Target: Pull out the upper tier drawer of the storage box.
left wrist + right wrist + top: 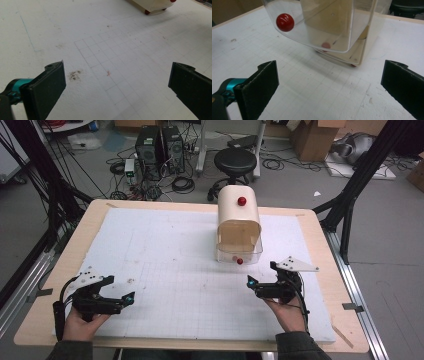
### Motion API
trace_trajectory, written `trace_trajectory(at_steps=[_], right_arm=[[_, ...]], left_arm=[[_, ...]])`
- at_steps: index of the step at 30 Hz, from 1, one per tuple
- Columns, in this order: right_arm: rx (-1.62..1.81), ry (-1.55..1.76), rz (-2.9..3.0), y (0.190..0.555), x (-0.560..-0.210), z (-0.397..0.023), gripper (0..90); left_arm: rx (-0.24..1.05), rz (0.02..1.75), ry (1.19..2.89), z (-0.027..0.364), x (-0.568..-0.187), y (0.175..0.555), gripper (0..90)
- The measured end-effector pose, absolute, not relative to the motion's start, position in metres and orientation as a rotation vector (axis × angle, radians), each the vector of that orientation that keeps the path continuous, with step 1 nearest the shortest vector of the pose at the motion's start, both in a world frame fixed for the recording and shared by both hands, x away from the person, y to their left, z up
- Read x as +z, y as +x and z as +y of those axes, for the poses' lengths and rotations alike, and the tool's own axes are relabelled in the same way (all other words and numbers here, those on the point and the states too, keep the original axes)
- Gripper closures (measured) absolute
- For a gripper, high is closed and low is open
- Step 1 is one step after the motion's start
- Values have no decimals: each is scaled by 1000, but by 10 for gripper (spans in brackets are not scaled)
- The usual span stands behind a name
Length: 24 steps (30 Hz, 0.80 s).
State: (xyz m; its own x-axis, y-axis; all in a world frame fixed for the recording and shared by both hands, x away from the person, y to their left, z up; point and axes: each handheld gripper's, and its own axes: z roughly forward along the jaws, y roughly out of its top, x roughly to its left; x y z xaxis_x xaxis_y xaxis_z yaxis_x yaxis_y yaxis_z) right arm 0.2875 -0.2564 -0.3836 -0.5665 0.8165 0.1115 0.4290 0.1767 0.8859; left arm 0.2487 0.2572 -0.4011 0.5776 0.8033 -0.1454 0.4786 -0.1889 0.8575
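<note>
right gripper (329,82) agape, near clear-fronted box (332,27).

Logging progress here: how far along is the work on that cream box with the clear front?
Nothing looks done: the cream box stands untouched on the white board, its clear door with the red knob hanging ajar. Nothing is in hand; left tongs and right tongs are open. Everything remains.

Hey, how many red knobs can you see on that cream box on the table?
2: one red knob on the curved top of the cream box, one low on its clear front door. Others may be hidden.
</note>
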Motion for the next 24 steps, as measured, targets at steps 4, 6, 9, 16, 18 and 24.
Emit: trace_trajectory(at_steps=[4, 6, 9, 16, 18, 24], right_arm=[[1336, 1178, 2076, 290, -387, -261, 2], [1337, 1183, 2078, 290, -388, -262, 2], [1317, 1184, 2086, 288, -390, -267, 2], [1307, 1200, 2087, 284, -394, -279, 2], [1304, 1198, 2087, 283, -395, -282, 2], [1304, 1206, 2079, 279, -398, -294, 2]], left_arm=[[419, 1046, 1833, 258, -401, 248, 17], [420, 1043, 1838, 258, -401, 248, 17], [418, 1040, 1842, 258, -401, 248, 18], [414, 1039, 1843, 258, -401, 248, 17], [412, 1039, 1842, 257, -401, 248, 17], [409, 1040, 1840, 258, -402, 247, 18]])
